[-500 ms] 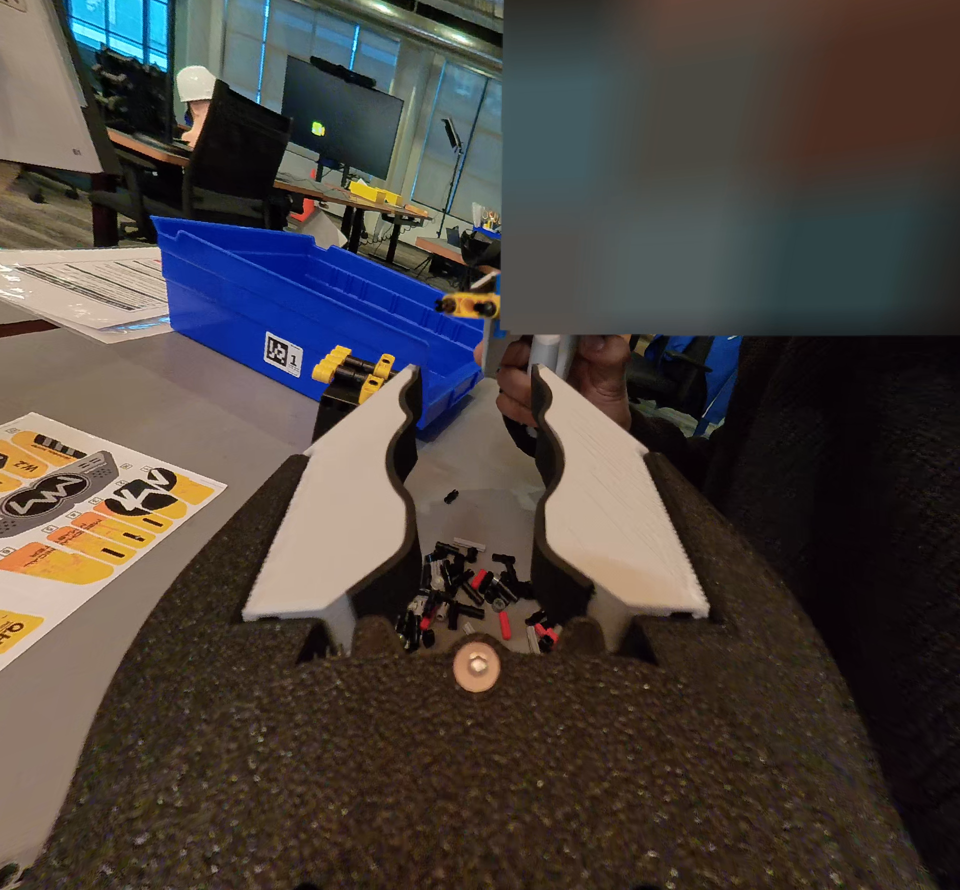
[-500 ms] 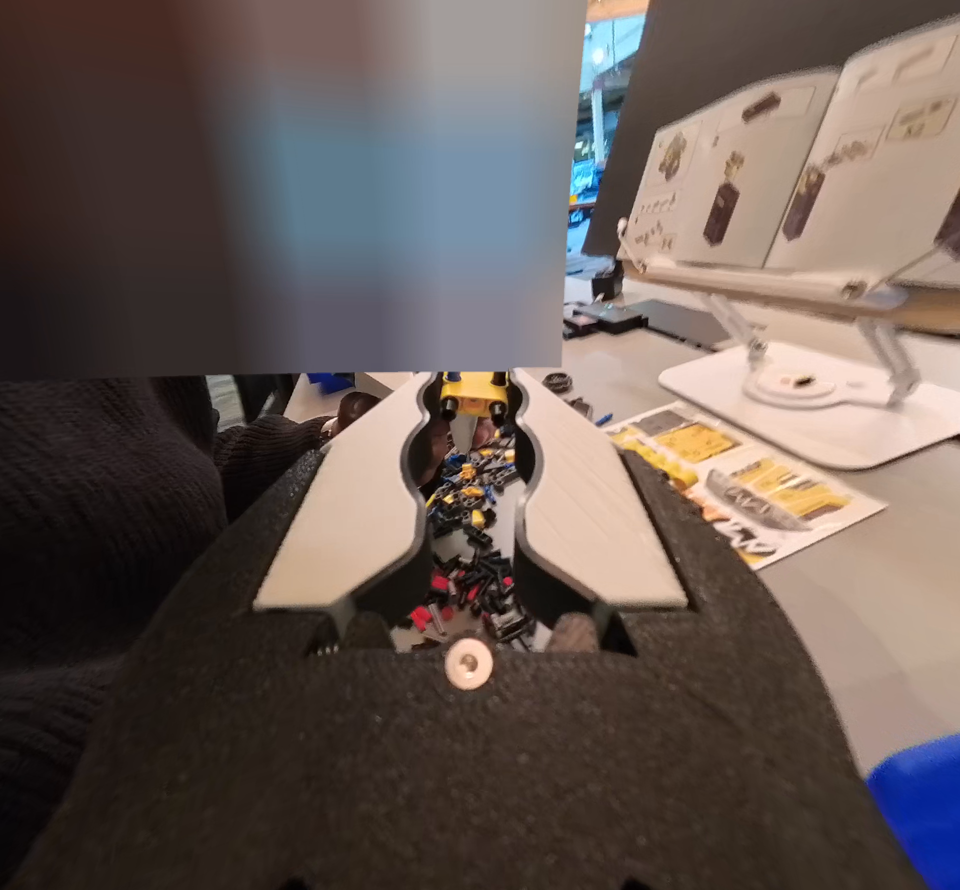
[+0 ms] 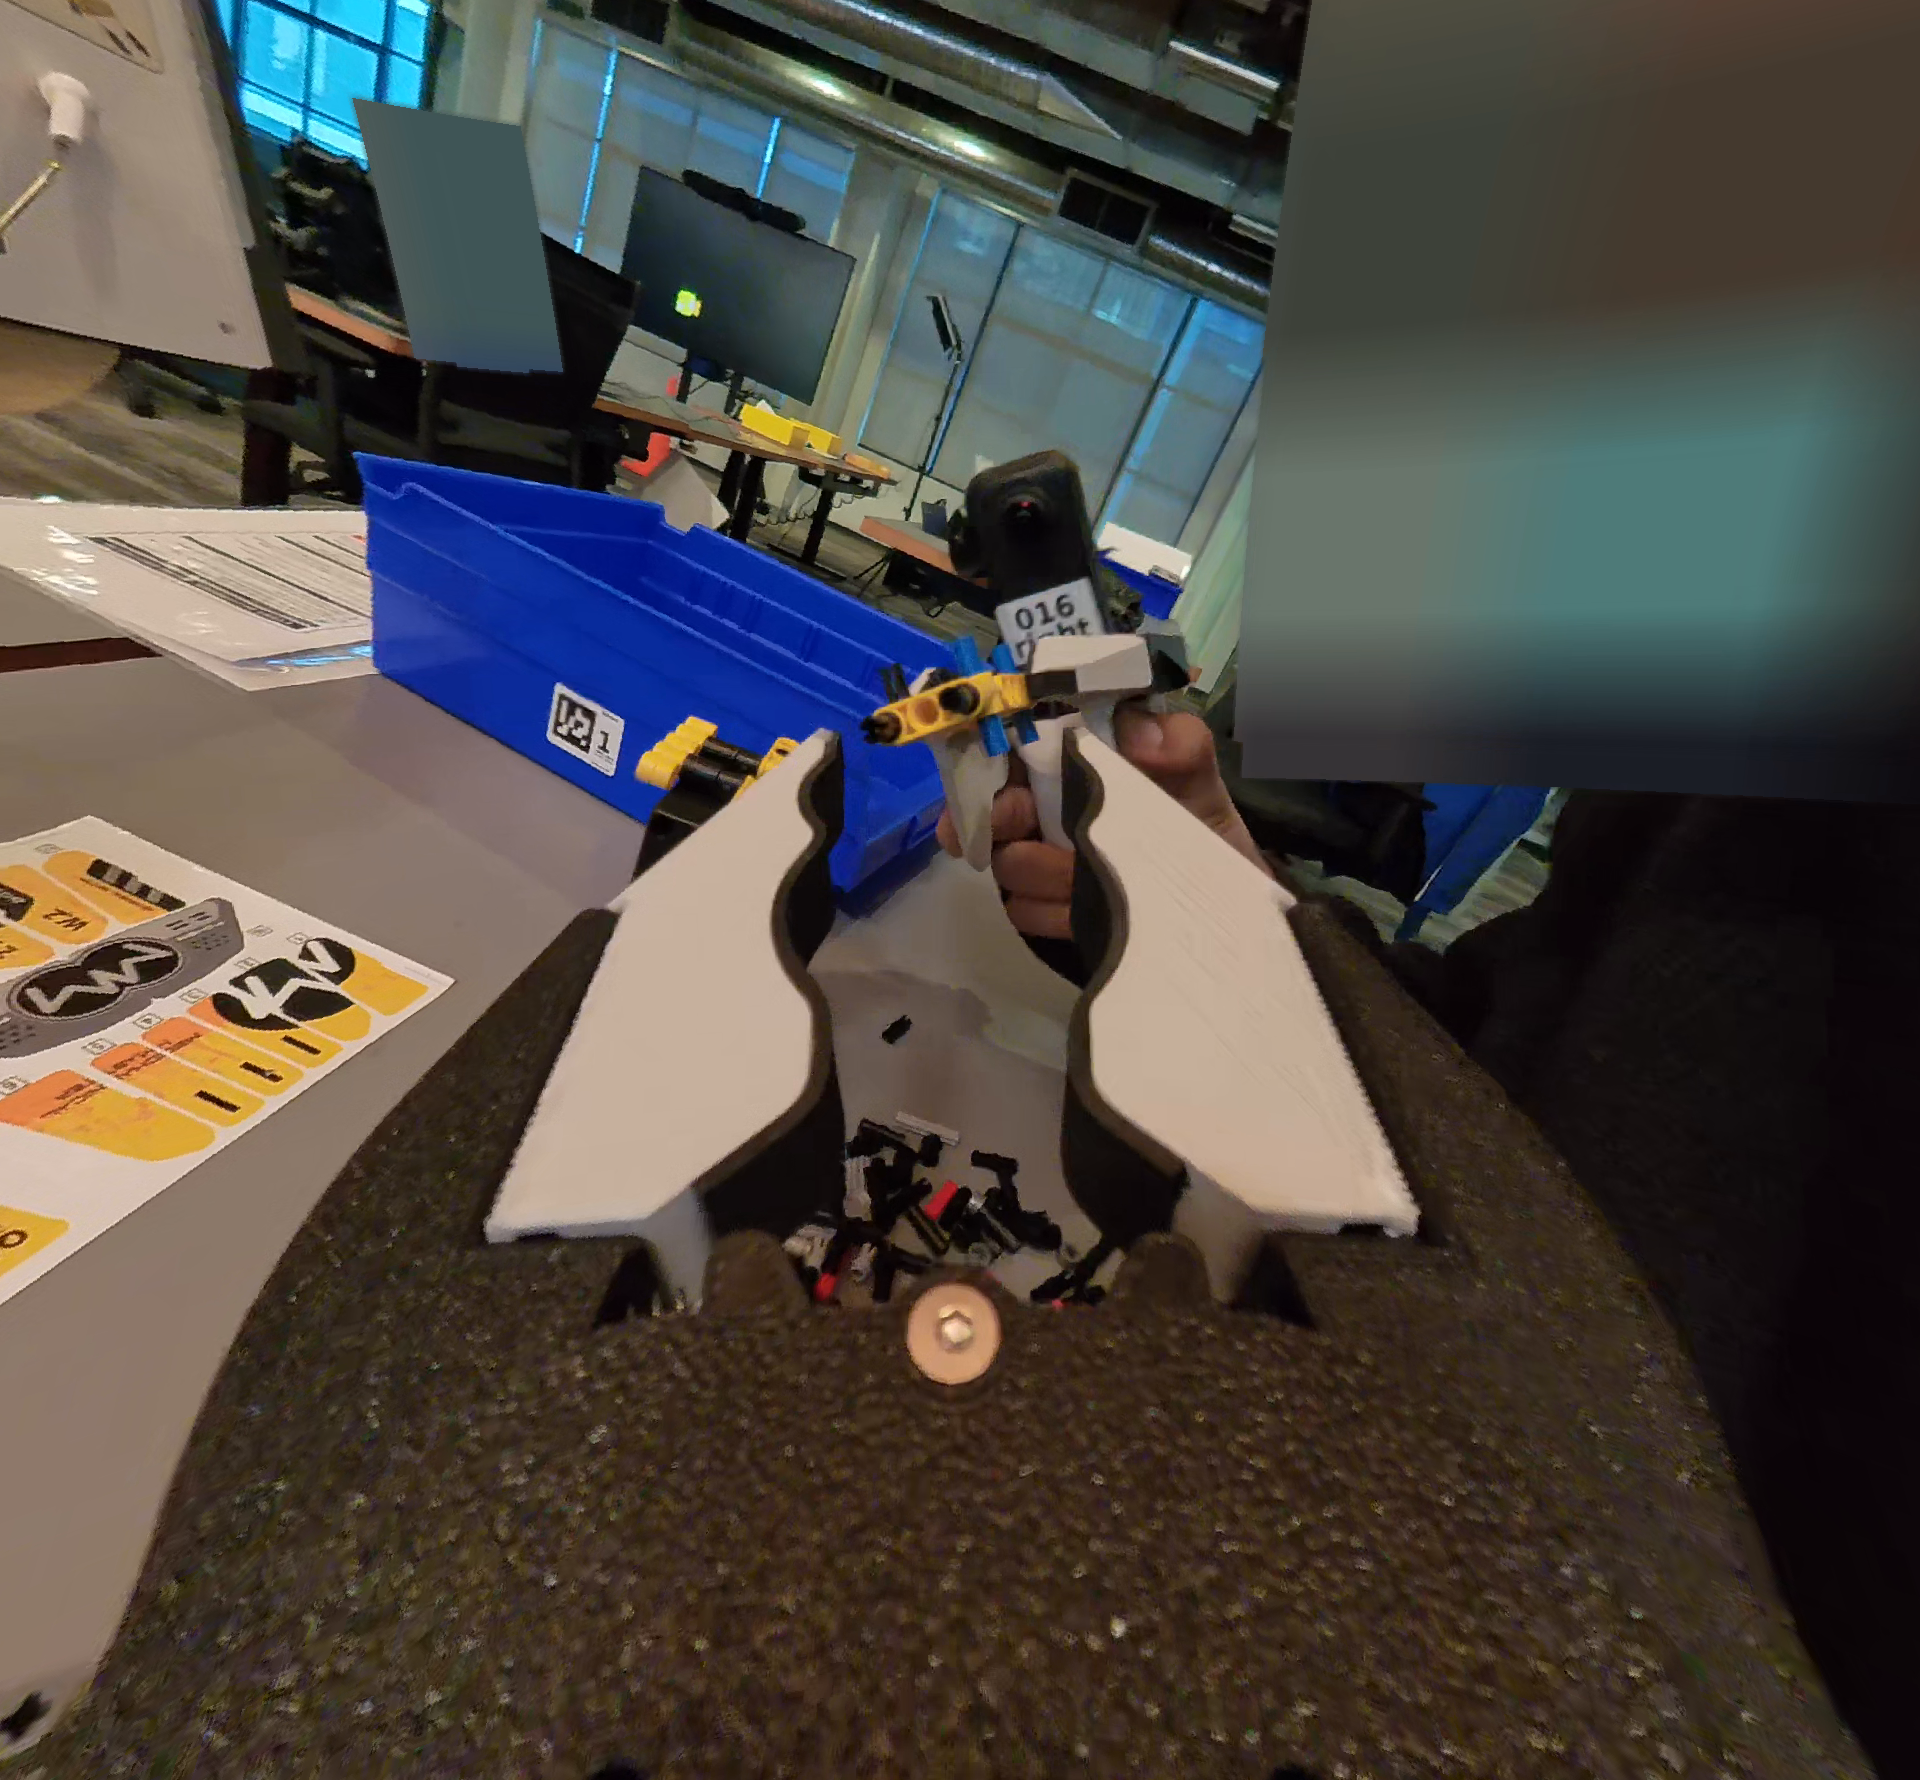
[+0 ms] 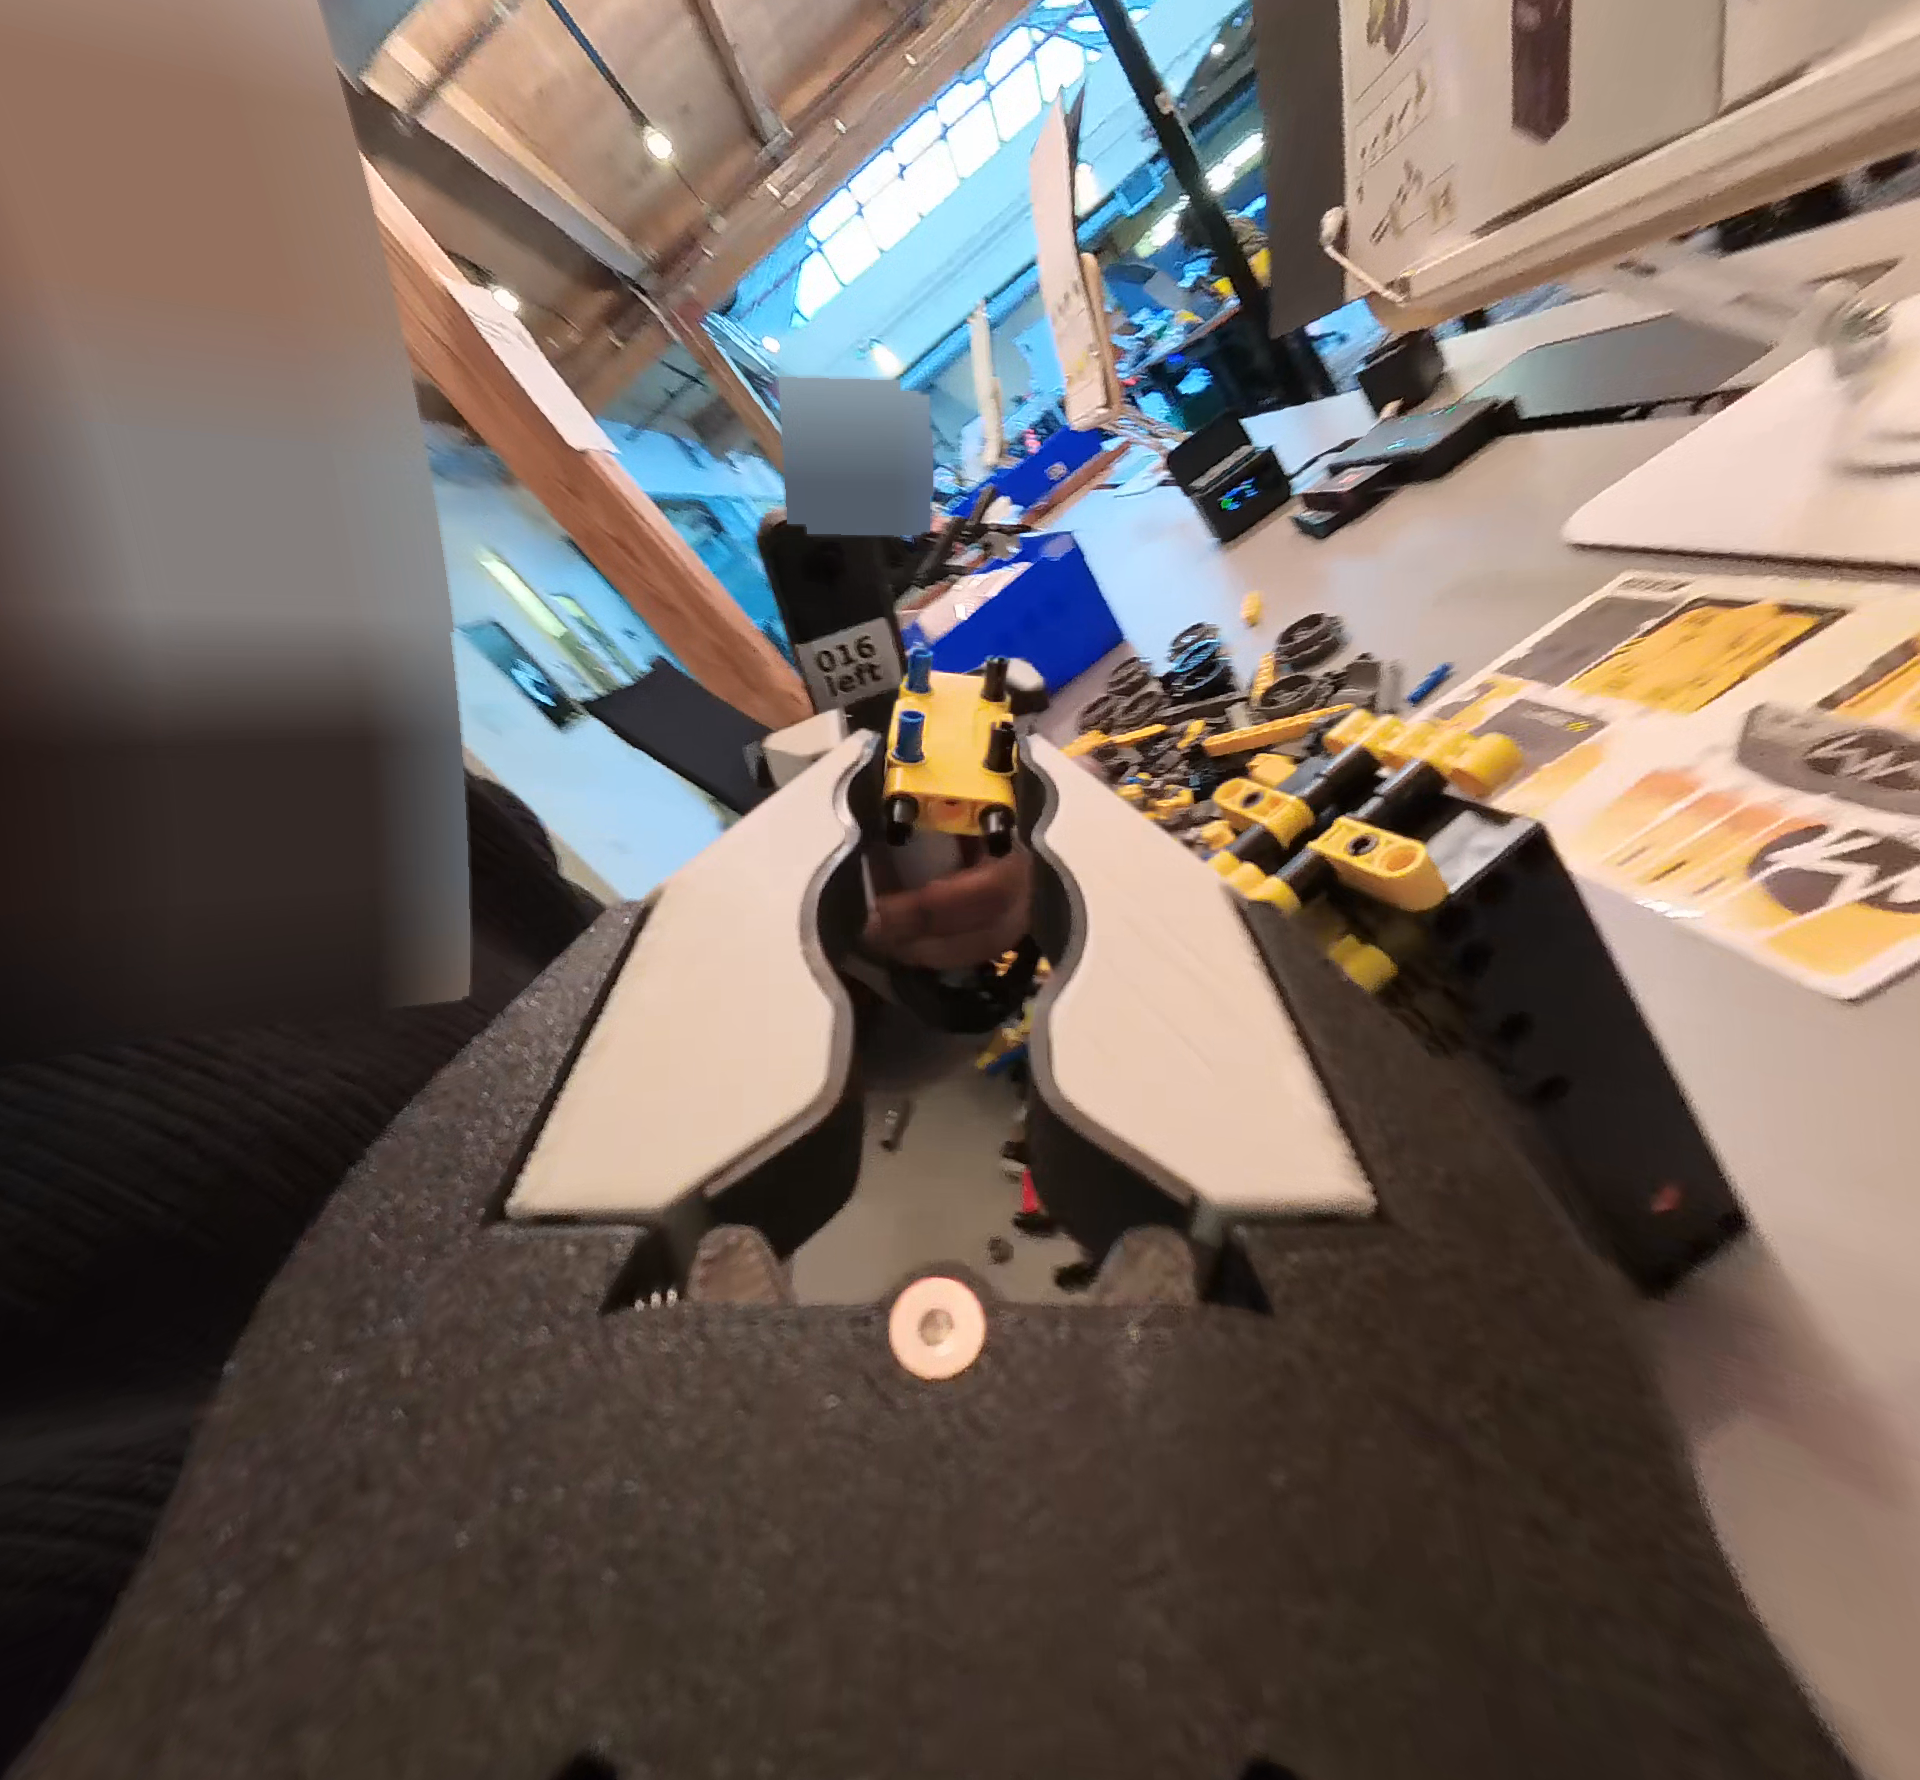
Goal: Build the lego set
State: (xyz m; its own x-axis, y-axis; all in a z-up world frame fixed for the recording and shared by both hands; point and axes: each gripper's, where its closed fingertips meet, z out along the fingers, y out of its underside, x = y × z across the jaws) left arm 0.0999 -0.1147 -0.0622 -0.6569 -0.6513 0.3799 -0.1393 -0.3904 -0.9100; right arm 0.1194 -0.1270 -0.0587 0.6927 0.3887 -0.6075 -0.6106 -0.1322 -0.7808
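Note:
My right gripper (image 4: 948, 756) is shut on a small yellow brick piece (image 4: 951, 764) with blue and black pins, held up in the air. In the left wrist view the same gripper (image 3: 1023, 696) holds the yellow piece (image 3: 940, 707) just beyond my left fingertips. My left gripper (image 3: 945, 764) is open and empty, above a pile of small black and red pins (image 3: 935, 1200) on the grey table (image 3: 260, 795). A black box topped with yellow and black beams (image 4: 1351, 837) stands right of the right gripper; it also shows behind my left finger (image 3: 707, 754).
A blue bin (image 3: 623, 608) stands behind the left gripper. A yellow and black sticker sheet (image 3: 156, 1034) lies at left and shows again (image 4: 1714, 743). Loose wheels and beams (image 4: 1226, 691) lie scattered. An instruction booklet on a white stand (image 4: 1558, 16) is at far right.
The right gripper has come up and nearer with the yellow piece and now shows whole in the left wrist view. The right wrist view has tilted up and swung right. The left gripper stays open.

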